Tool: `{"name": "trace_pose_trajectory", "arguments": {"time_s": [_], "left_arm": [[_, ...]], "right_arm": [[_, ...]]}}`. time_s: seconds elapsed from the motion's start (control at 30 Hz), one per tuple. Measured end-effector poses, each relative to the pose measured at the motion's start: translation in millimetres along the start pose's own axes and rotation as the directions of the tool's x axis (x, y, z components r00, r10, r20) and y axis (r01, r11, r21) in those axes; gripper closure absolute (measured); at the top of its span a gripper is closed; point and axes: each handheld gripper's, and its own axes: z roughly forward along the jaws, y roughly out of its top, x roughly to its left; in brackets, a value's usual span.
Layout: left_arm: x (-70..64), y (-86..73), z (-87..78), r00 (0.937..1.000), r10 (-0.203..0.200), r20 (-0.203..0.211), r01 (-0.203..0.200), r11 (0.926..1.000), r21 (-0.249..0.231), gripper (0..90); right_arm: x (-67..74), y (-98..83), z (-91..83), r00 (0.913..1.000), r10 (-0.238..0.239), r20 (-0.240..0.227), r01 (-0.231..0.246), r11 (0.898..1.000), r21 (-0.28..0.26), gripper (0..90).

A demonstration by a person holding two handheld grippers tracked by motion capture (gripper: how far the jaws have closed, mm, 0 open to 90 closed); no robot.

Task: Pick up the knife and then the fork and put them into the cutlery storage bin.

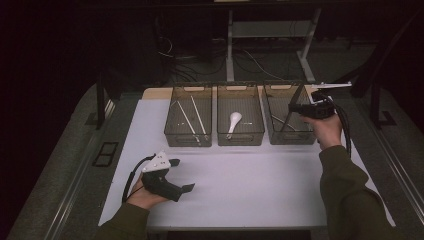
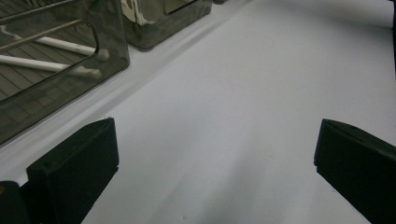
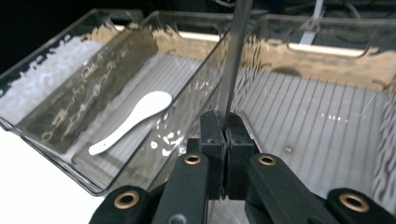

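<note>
Across the white counter [image 1: 240,185] stand three clear, smoky bins in a row at its far edge. Their walls are see-through with cut-out handles, and their floors are ribbed. Left bin [image 1: 188,122] holds long pale sticks [image 1: 192,119], crossed and lying flat. Middle bin [image 1: 240,121] holds a white spoon [image 1: 233,122], its bowl toward the far end, its handle pointing back at the person. Right bin [image 1: 289,120] sits under the right claw [image 3: 226,123], which hangs over it and is clamped tight on a thin grey metal rod [image 3: 236,60]. That rod is straight, dull and narrow; it rises nearly upright from the pinched pads, past the bin's rim. Near the counter's front left, the left claw [image 2: 215,158] rests low over bare surface, spread as wide as it goes, with nothing between its black pads [image 2: 77,163]. Beside it, in the left gripper view, the left bin's sticks show through the wall.
</note>
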Motion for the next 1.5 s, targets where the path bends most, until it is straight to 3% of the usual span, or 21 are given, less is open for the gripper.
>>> {"name": "trace_pose_trajectory", "arguments": {"time_s": [0.13, 0.43, 0.67, 0.77, 1.0, 1.2, 1.37, 1.5], "left_arm": [[-1.8, 0.1, 3.1, 0.9999, 0.0, 0.013, 0.0, 1.0, 0.004, 0.0], [-3.6, 0.2, 6.6, 0.9997, 0.011, 0.021, -0.011, 0.9998, 0.017, 0.0], [-5.1, 1.2, 6.8, 0.9997, 0.014, 0.022, -0.014, 0.9998, 0.014, 0.0], [-4.7, 1.2, 6.9, 0.9996, 0.014, 0.023, -0.014, 0.9998, 0.013, 0.0], [-4.5, 1.5, 6.4, 0.9995, 0.015, 0.026, -0.016, 0.9998, 0.012, 0.0], [-4.6, 1.6, 6.5, 0.9996, 0.016, 0.025, -0.017, 0.9998, 0.012, 0.0], [-4.0, 1.6, 5.7, 0.9996, 0.018, 0.023, -0.018, 0.9998, 0.009, 0.0], [-4.4, 1.6, 5.7, 0.9995, 0.02, 0.024, -0.021, 0.9997, 0.015, 0.0]], "right_arm": [[-2.7, 2.7, 4.6, 0.9999, 0.013, -0.009, -0.013, 1.0, 0.001, 88.2], [-16.3, 5.0, 23.1, 0.9974, 0.061, 0.037, -0.06, 0.998, -0.03, 85.3], [-16.4, 5.8, 40.1, 0.9963, 0.059, 0.063, -0.062, 0.997, 0.048, 82.3], [-16.2, 4.6, 44.6, 0.995, 0.073, 0.068, -0.076, 0.996, 0.047, 82.2], [-17.0, 1.5, 53.8, 0.9915, 0.034, 0.126, -0.049, 0.992, 0.115, 74.3], [-14.8, 1.5, 52.7, 0.9942, 0.024, 0.105, -0.036, 0.993, 0.111, 69.6], [-13.2, 1.7, 50.2, 0.9966, 0.023, 0.079, -0.031, 0.994, 0.105, 60.1], [-9.3, 5.6, 38.6, 0.9985, 0.013, 0.053, -0.017, 0.997, 0.072, 50.2]]}}
